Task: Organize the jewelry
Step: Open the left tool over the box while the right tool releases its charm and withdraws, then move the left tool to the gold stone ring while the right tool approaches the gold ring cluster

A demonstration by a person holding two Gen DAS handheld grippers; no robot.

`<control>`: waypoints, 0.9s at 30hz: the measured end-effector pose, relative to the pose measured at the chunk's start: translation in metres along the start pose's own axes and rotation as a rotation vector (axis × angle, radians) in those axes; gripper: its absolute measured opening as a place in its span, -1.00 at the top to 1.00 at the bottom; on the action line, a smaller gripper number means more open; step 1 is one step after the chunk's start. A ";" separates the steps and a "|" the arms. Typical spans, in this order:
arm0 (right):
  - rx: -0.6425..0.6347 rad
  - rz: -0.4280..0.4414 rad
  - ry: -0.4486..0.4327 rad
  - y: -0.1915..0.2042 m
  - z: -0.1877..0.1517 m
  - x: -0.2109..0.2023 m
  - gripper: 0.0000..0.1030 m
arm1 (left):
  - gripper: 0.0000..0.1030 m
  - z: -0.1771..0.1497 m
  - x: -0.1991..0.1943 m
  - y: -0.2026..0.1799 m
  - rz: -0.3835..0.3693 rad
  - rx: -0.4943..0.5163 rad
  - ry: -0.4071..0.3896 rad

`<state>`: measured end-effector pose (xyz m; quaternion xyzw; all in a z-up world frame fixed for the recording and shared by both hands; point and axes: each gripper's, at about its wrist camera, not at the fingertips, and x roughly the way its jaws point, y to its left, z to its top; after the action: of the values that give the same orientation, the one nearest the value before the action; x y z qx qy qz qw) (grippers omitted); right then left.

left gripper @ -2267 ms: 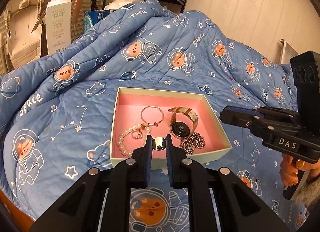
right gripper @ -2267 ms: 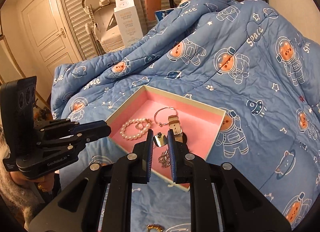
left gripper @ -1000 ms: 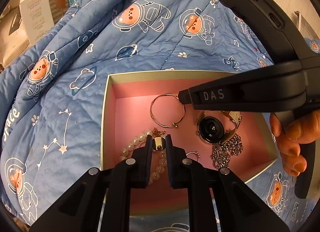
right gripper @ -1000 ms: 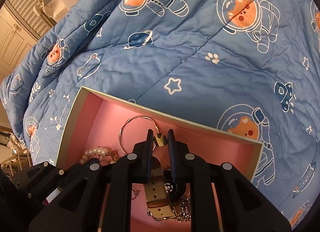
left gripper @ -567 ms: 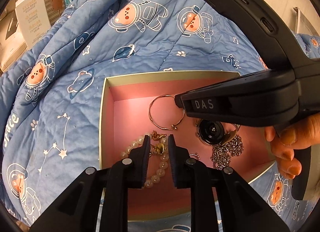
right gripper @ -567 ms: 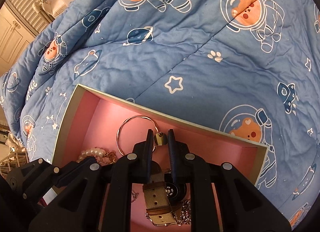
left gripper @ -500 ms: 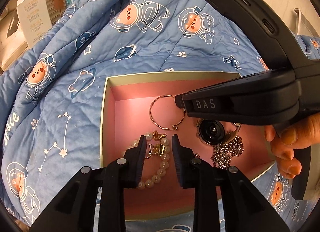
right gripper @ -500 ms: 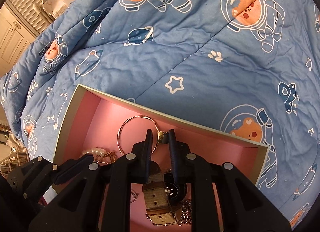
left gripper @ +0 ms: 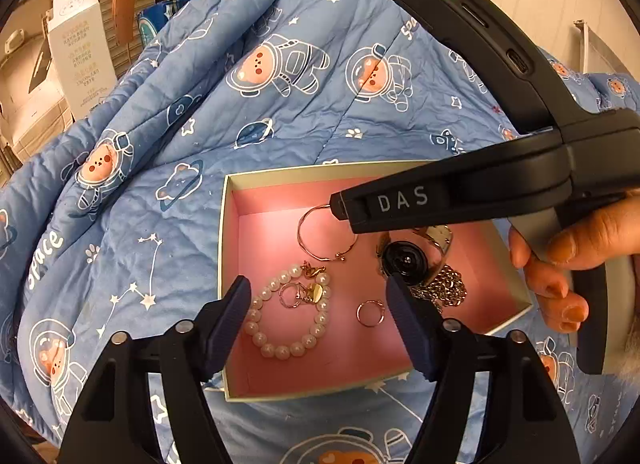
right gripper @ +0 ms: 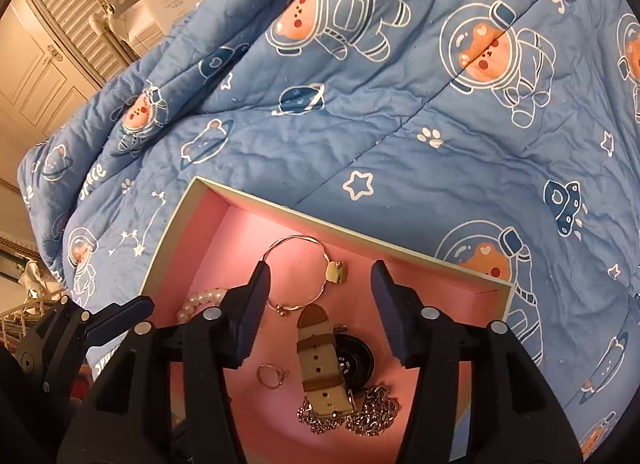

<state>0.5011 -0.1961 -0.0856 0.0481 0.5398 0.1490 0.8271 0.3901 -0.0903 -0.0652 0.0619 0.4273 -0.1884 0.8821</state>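
Note:
A pink-lined box (left gripper: pixel 230 256) (right gripper: pixel 172 232) lies on the blue quilt. In it are a pearl bracelet (left gripper: pixel 288 344), a thin bangle (left gripper: pixel 320 236) (right gripper: pixel 298 276), a watch (left gripper: pixel 408 260) (right gripper: pixel 320 348), a silver chain (right gripper: pixel 352 416), a small ring (left gripper: pixel 370 312) (right gripper: pixel 270 376) and two small gold pieces, one on the pearls (left gripper: pixel 316 292), one by the bangle (right gripper: pixel 337 272). My left gripper (left gripper: pixel 318 300) is open and empty above the pearls. My right gripper (right gripper: pixel 318 288) is open and empty above the bangle; its body (left gripper: pixel 440 199) crosses the left wrist view.
The quilt (right gripper: pixel 400 123) surrounds the box and rises behind it. A white carton (left gripper: pixel 82 51) and shelving stand behind the bed. A door and louvred panels show at the far left of the right wrist view.
Both grippers have opened wide. Each let go of a small gold piece: the left one's now lies on the pearl bracelet, the right one's beside the bangle.

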 end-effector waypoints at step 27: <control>-0.184 -0.040 -0.282 -0.005 -0.206 -0.100 -0.43 | -0.84 -0.133 -0.072 -0.024 -0.011 -0.157 -0.086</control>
<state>0.2778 -0.2474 -0.0836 -0.0182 0.4034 0.1729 0.8983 0.2430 -0.0562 -0.0915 -0.0181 0.4030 -0.1617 0.9006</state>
